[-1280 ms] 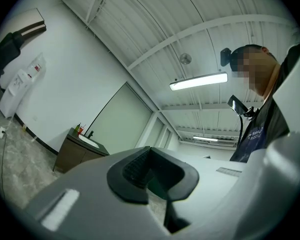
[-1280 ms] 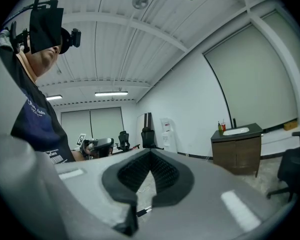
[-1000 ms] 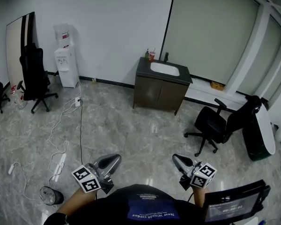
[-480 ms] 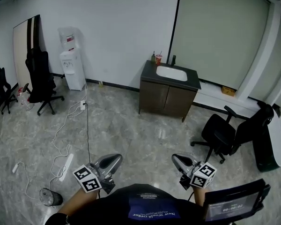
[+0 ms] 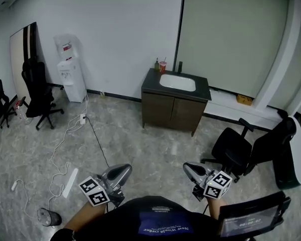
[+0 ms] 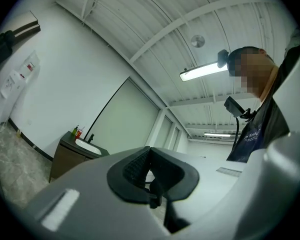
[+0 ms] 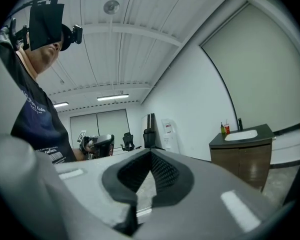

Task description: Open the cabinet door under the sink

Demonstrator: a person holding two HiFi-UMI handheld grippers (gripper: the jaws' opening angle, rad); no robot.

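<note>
Facing closed cabinet door (image 5: 158, 109), well beyond both empty jaws

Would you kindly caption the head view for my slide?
Left gripper and right gripper, shut, held far from the closed sink cabinet.

Dark brown cabinet (image 5: 170, 113); white sink (image 5: 177, 83); grey marbled floor (image 5: 140, 144); black office chair (image 5: 231, 147); white water dispenser (image 5: 70, 77).

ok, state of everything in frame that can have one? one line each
cabinet doors: both closed, not yet opened.
left gripper: jaws shut, nothing between them.
right gripper: jaws shut, nothing between them.
red cup: upright, behind the sink.
green bottle: upright, beside the red cup.
water dispenser: upright against the wall.
</note>
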